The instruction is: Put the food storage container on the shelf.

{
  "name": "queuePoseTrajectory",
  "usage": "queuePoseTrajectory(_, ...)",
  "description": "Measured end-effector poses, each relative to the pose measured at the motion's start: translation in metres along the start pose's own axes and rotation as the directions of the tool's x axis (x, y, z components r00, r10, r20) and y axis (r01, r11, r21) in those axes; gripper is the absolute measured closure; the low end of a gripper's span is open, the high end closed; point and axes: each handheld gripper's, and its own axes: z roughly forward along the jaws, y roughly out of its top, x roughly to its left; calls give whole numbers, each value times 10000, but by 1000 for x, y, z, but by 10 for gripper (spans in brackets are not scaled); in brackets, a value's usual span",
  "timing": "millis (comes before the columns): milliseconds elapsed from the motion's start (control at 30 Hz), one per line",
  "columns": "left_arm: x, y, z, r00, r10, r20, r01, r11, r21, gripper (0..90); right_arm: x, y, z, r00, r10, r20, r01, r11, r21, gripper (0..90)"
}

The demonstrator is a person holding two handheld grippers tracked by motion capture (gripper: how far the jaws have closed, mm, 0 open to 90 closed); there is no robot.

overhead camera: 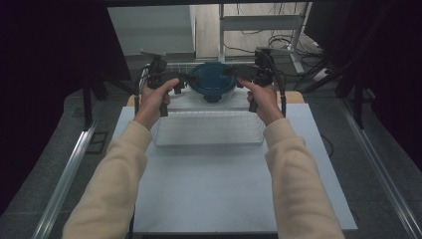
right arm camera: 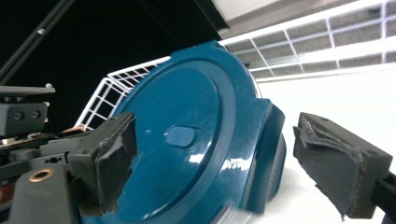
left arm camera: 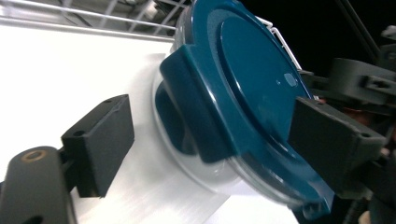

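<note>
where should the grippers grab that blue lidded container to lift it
Grip the blue lid at its two opposite latch flaps, left gripper and right gripper coming in from either side; the flaps jut out squarely, giving flat faces.

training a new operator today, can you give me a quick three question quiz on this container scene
1. True or false: the blue lid sits on a clear round container.
2. Which best describes the left gripper and right gripper? A) both lie on the table, B) one at each side of the lid, jaws open around a side latch, C) both hold the wire basket.
3. Fill in: the container stands beyond the white wire ____.

Key
1. True.
2. B: each gripper view shows a lid latch between its own open jaws, not yet pinched.
3. basket.
</note>
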Motion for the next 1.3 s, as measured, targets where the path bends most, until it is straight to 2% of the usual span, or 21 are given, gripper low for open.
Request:
queuePoseTrajectory(133, -10, -11, -20, 9979, 654, -8, -654, 9977, -200, 142, 4, -7, -23, 9938, -1108, -43, 1107, 9937, -197, 127)
queuePoseTrajectory(233, -19, -27, -37, 9921, 1251, 45, -1249, 9916, -336, 164, 5, -19, -41, 9764, -2157, 42, 2158, 9764, -80, 141)
queuePoseTrajectory(267, -24, -37, -45, 9870, 1607, -3, -1606, 9866, -303, 166, 5, -23, -45, 9717, -2361, 37, 2361, 9717, -97, 146)
queuePoseTrajectory(300, -25, -41, -47, 9851, 1721, -32, -1722, 9847, -279, 171, 5, -31, -54, 9619, -2733, 33, 2734, 9619, -85, 153)
queuePoseTrajectory(333, -29, -50, -52, 9806, 1953, -134, -1956, 9805, -192, 171, 4, -34, -57, 9591, -2832, 23, 2832, 9590, -86, 157)
queuePoseTrajectory(433, -34, -77, -65, 9719, 2345, -200, -2348, 9719, -144, 171, 3, -55, -75, 9453, -3254, -229, 3252, 9456, -143, 171)
queuePoseTrajectory(500, -34, -91, -70, 9695, 2448, -151, -2450, 9694, -140, 171, 0, -75, -88, 9336, -3571, -298, 3568, 9340, -168, 174)
queuePoseTrajectory(533, -34, -103, -74, 9667, 2555, -164, -2558, 9666, -153, 171, -3, -93, -99, 9208, -3893, -251, 3887, 9210, -240, 178)
queuePoseTrajectory(567, -34, -112, -77, 9643, 2644, -156, -2647, 9642, -173, 171, -3, -93, -99, 9208, -3893, -251, 3887, 9210, -240, 178)
queuePoseTrajectory(633, -31, -133, -83, 9601, 2795, -119, -2797, 9600, -152, 170, -6, -112, -109, 9074, -4199, -177, 4193, 9074, -293, 180)
queuePoseTrajectory(667, -30, -143, -85, 9577, 2870, -193, -2873, 9578, -119, 177, -11, -130, -118, 8983, -4393, -108, 4386, 8979, -370, 180)
queuePoseTrajectory(733, -27, -161, -86, 9558, 2917, -357, -2921, 9564, -55, 184, -13, -137, -121, 8956, -4447, -110, 4438, 8950, -437, 180)
queuePoseTrajectory(833, -16, -201, -80, 9524, 2968, -691, -2961, 9549, 209, 183, -29, -174, -128, 9008, -4329, -334, 4311, 9009, -505, 180)
queuePoseTrajectory(867, -16, -201, -80, 9524, 2968, -691, -2961, 9549, 209, 183, -29, -174, -128, 9008, -4329, -334, 4311, 9009, -505, 180)
queuePoseTrajectory(967, -5, -225, -73, 9485, 2981, -1070, -2952, 9545, 417, 183, -45, -197, -128, 9059, -4220, -363, 4207, 9064, -378, 181)
queuePoseTrajectory(1033, 1, -236, -68, 9342, 3206, -1566, -3139, 9471, 667, 189, -57, -210, -128, 9131, -4069, -261, 4065, 9134, -213, 182)
queuePoseTrajectory(1067, 4, -241, -66, 9155, 3454, -2062, -3353, 9384, 832, 189, -67, -221, -127, 9160, -4011, -111, 4010, 9160, -66, 183)
queuePoseTrajectory(1133, 6, -245, -65, 9169, 3410, -2074, -3301, 9400, 860, 191, -71, -224, -126, 9164, -4002, -46, 4002, 9164, 10, 184)
queuePoseTrajectory(1200, 11, -252, -63, 9242, 3285, -1947, -3137, 9439, 1036, 194, -80, -232, -124, 9133, -4073, 80, 4068, 9129, 327, 185)
queuePoseTrajectory(1233, 13, -254, -62, 9226, 3307, -1986, -3131, 9427, 1153, 193, -85, -237, -124, 9138, -4057, 172, 4045, 9132, 499, 189)
queuePoseTrajectory(1300, 19, -259, -58, 9273, 3190, -1956, -2951, 9449, 1418, 194, -93, -242, -122, 9193, -3927, 243, 3906, 9183, 640, 196)
